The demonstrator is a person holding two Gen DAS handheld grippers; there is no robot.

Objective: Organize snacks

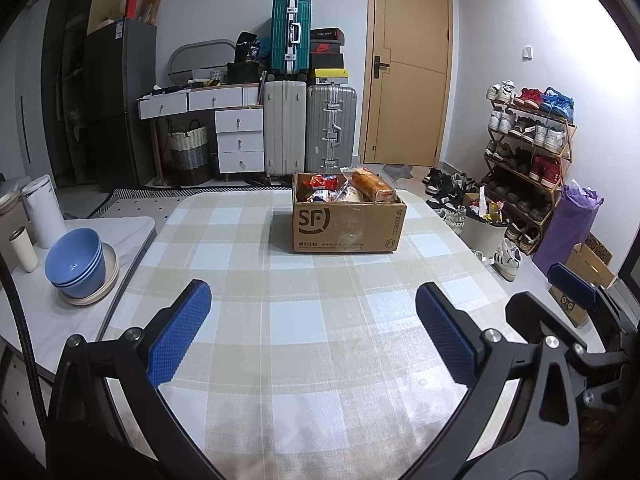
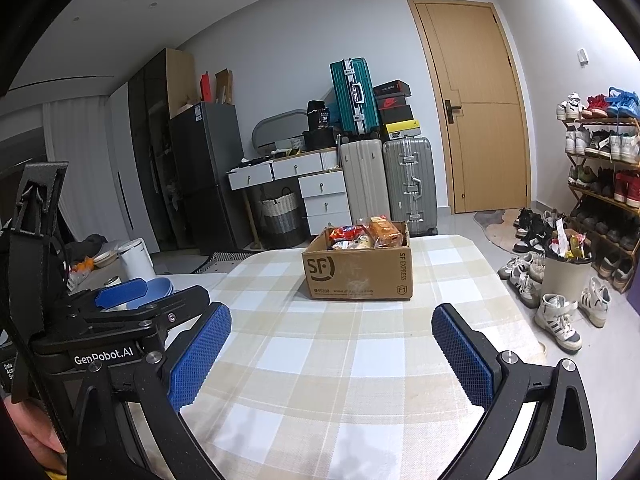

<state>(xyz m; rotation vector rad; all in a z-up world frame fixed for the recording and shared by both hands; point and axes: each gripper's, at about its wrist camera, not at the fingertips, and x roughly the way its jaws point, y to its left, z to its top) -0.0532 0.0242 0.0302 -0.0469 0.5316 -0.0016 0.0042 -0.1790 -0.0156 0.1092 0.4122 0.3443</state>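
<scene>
A brown SF cardboard box [image 1: 347,224] stands at the far middle of the checked tablecloth [image 1: 312,332]. It holds several snack packs, among them a red bag [image 1: 320,181] and an orange bread pack [image 1: 372,186]. The box also shows in the right wrist view [image 2: 358,276], with its snacks [image 2: 366,236] on top. My left gripper [image 1: 313,334] is open and empty, low over the near part of the table. My right gripper [image 2: 332,356] is open and empty beside it, also short of the box. The right gripper shows at the right edge of the left view [image 1: 576,284].
Stacked blue bowls [image 1: 76,264] on a plate, a white kettle [image 1: 44,212] and a small cup [image 1: 23,250] stand on a side counter to the left. A white bin [image 2: 566,276] and a shoe rack [image 1: 528,152] stand on the floor at right. Suitcases [image 1: 310,132] stand behind.
</scene>
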